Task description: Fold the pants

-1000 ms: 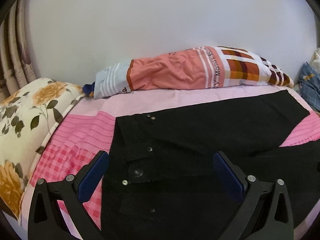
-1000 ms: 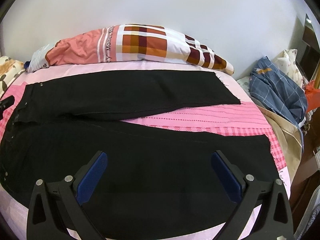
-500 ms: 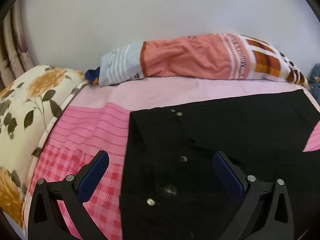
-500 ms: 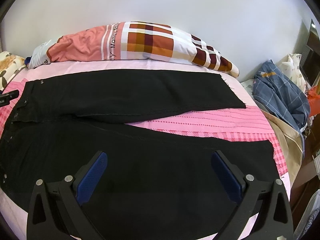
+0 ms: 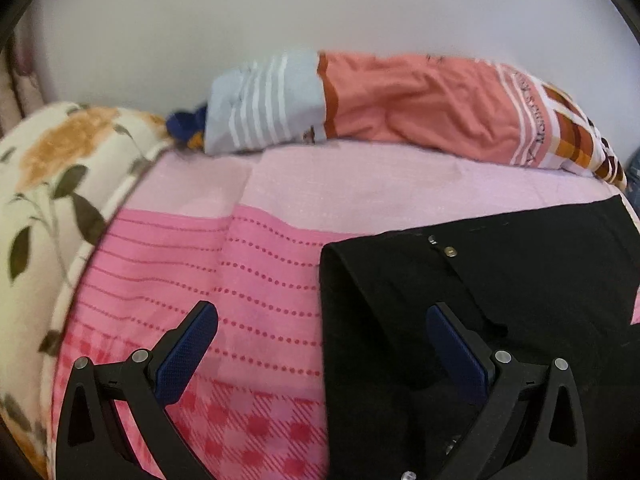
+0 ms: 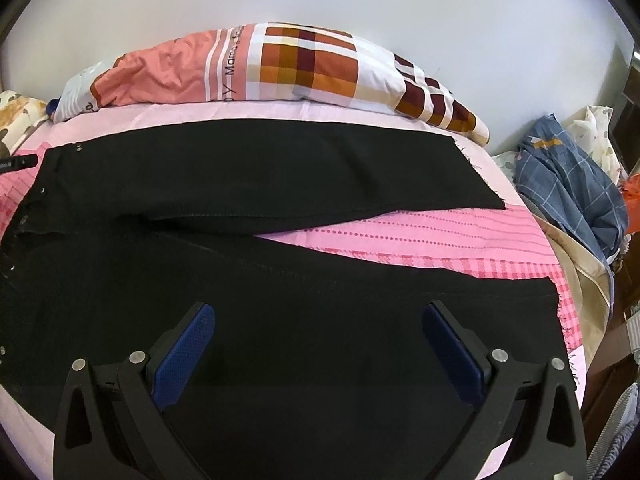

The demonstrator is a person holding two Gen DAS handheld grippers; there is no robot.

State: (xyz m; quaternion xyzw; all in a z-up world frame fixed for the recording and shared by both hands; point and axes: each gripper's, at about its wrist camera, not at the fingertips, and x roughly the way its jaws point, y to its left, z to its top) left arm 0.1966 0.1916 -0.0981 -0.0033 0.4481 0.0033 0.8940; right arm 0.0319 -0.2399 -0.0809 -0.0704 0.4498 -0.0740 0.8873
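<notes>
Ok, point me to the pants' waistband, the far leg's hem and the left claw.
waistband (image 5: 400,248), left wrist view, on its folded top edge.
far leg hem (image 6: 476,176), right wrist view, on the frayed cuff end.
left claw (image 5: 320,344), left wrist view, midway between the open blue pads.

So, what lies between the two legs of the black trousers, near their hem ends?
In the right wrist view, only a bare wedge of the pink patterned bedsheet shows between the far leg and near leg of the black trousers.
</notes>
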